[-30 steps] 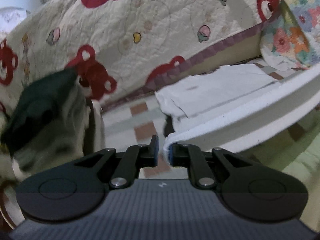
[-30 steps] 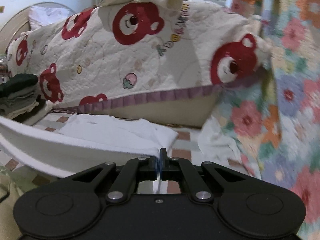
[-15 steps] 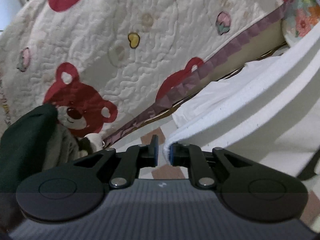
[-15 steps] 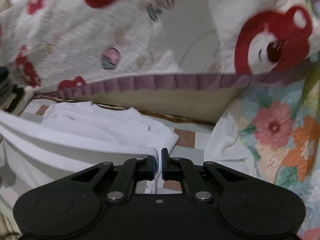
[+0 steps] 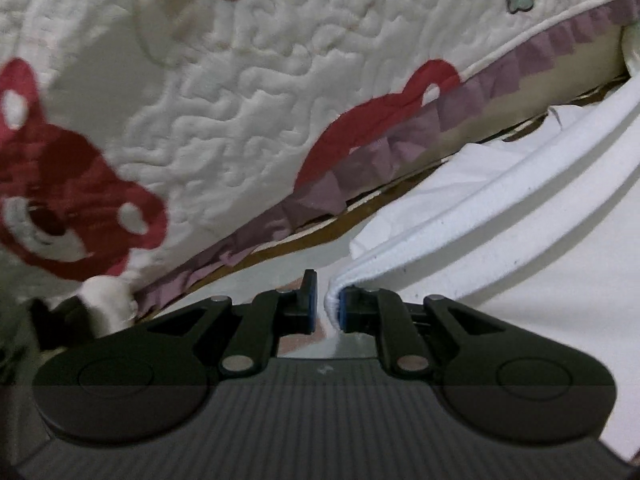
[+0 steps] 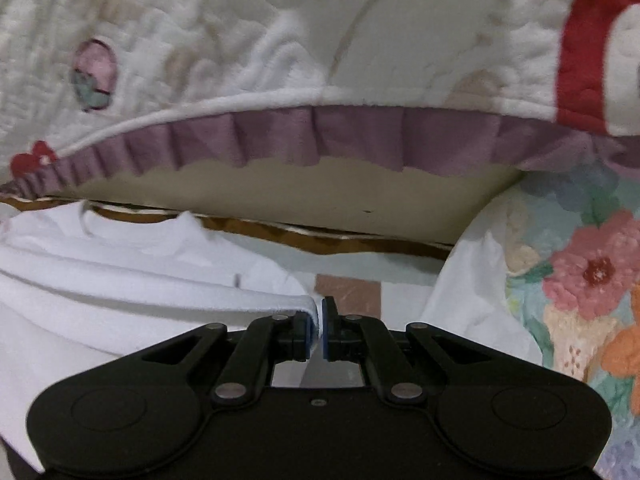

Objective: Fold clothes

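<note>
A white garment [image 5: 500, 240] lies on the bed, its near edge lifted and folded over toward the far part. My left gripper [image 5: 325, 304] is shut on the garment's left corner, the hem bunched against its right pad. My right gripper [image 6: 318, 328] is shut on the garment's right corner [image 6: 280, 304]. In the right wrist view the white garment [image 6: 120, 280] stretches to the left, with its collar at the far side.
A quilt [image 5: 240, 100] with red bears and a purple ruffle [image 6: 320, 140] hangs close ahead. A floral cloth [image 6: 580, 280] is at the right. A checked sheet [image 6: 352, 288] lies under the garment. Dark clothes [image 5: 48, 320] sit at the far left.
Both grippers have carried the garment's near edge forward and down toward the quilt, which now fills the views. The dark clothes pile has slid almost out of the left view.
</note>
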Action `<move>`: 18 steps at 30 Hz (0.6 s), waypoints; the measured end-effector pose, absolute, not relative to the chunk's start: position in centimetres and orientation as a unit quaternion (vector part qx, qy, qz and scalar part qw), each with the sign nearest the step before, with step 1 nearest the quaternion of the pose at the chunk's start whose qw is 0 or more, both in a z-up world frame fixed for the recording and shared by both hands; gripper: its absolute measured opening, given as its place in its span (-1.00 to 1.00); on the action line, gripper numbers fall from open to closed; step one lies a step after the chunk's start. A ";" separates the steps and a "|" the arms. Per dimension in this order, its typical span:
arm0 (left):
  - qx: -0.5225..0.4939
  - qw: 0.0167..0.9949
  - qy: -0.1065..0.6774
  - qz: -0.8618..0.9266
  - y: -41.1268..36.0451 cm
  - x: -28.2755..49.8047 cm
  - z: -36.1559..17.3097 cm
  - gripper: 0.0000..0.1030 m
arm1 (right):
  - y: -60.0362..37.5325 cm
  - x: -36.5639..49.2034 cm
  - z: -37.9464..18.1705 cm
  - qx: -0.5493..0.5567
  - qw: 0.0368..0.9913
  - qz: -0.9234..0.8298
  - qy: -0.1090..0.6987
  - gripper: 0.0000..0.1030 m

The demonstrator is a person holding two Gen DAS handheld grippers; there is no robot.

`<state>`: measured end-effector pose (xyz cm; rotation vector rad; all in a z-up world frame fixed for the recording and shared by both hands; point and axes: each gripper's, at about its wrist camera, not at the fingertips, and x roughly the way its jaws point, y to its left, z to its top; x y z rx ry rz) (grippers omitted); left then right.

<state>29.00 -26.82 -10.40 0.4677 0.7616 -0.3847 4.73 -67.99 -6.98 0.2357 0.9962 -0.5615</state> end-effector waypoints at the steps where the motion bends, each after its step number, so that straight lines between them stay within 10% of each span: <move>1: 0.226 0.882 0.369 -0.188 -27.0 29.8 -10.8 -0.80 | -68.7 5.2 -7.6 0.117 0.829 -0.268 0.476 -0.93; 18: 0.072 0.861 0.462 -0.201 -25.3 37.3 -15.4 -0.57 | -74.3 9.2 -14.5 0.204 0.779 -0.280 0.523 -0.69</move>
